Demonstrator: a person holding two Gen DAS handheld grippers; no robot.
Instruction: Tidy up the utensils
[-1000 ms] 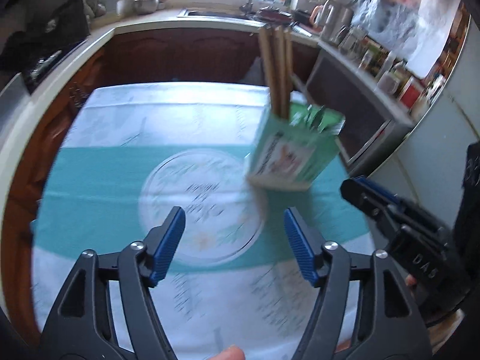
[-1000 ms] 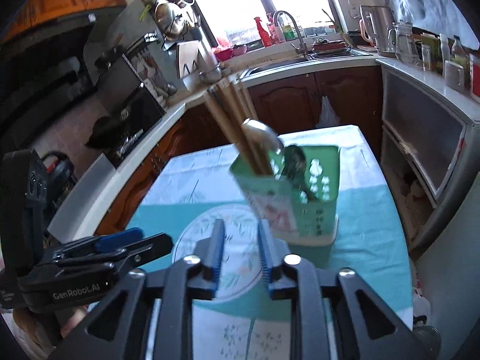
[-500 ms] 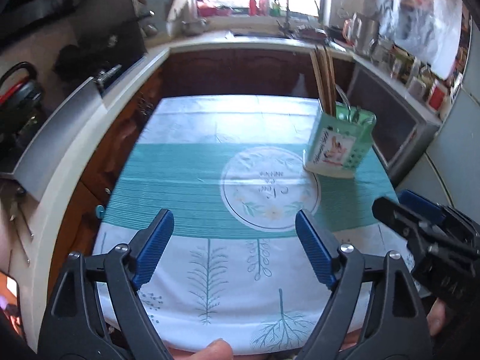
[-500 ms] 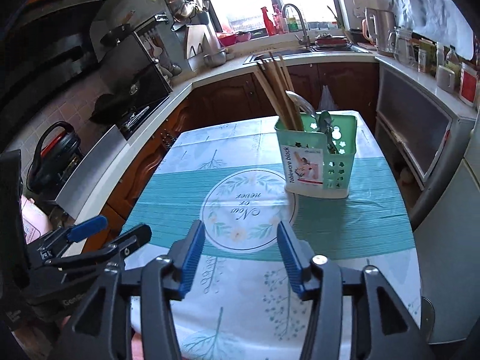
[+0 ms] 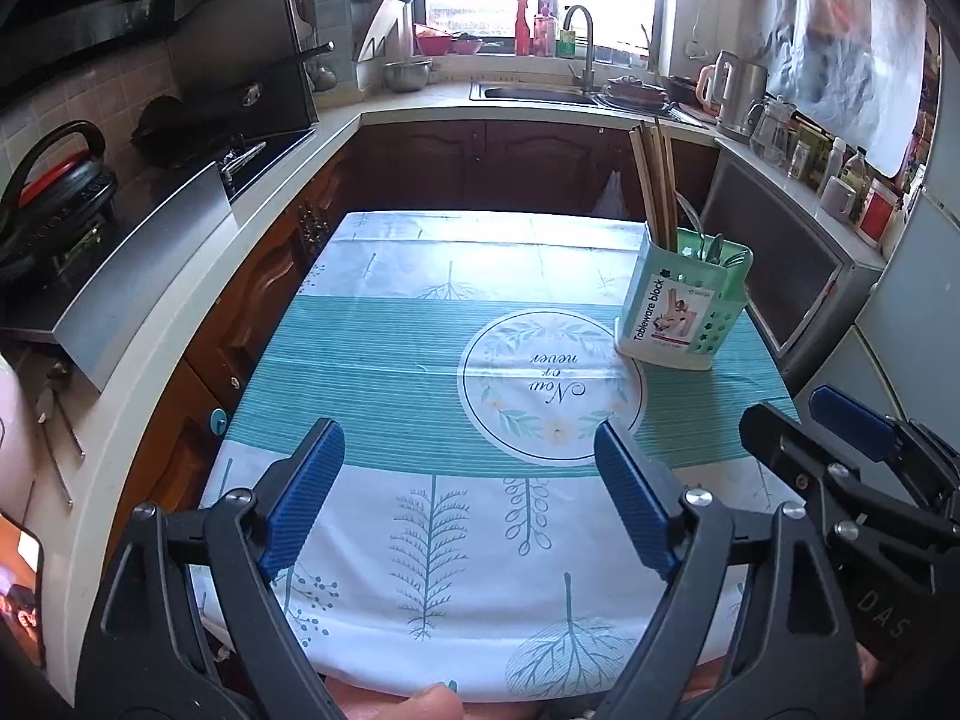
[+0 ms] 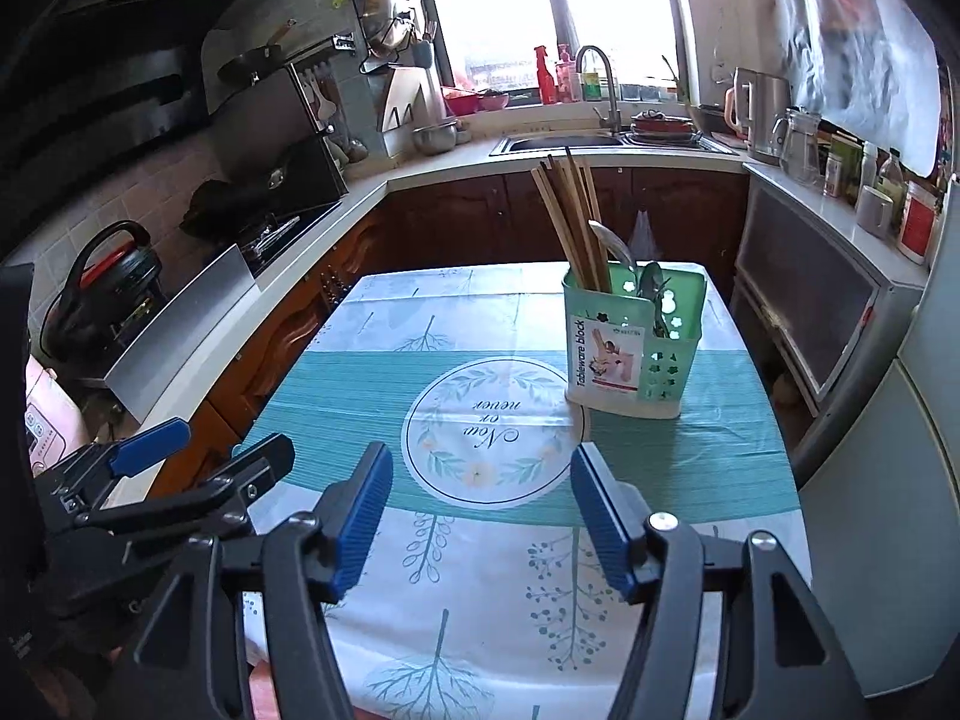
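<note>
a: where is the pale green perforated plastic tableware holder (image 6: 633, 342) seen?

b: it is seen upright on the teal band of the leaf-printed tablecloth (image 5: 384, 372), toward the far right of the table, just beside the white printed circle. long light wooden chopsticks (image 6: 570, 222) and metal spoons (image 6: 651, 285) are stood inside it. no loose utensil is seen on the cloth.

a: and the tools?

b: the left gripper (image 5: 468, 492) is held low over the near edge, its blue-padded fingers (image 5: 303, 495) spread wide with nothing between them. the right gripper (image 6: 480, 516) is likewise parted and empty, well apart from the holder.

a: what could be spoiled from here?

b: the work is judged nearly done, so little is left to upset. the holder is light and top-heavy with tall chopsticks; if it is brushed by a passing finger, it could be tipped and its contents scattered. the cloth overhangs the near edge, so it could be snagged and dragged.
</note>
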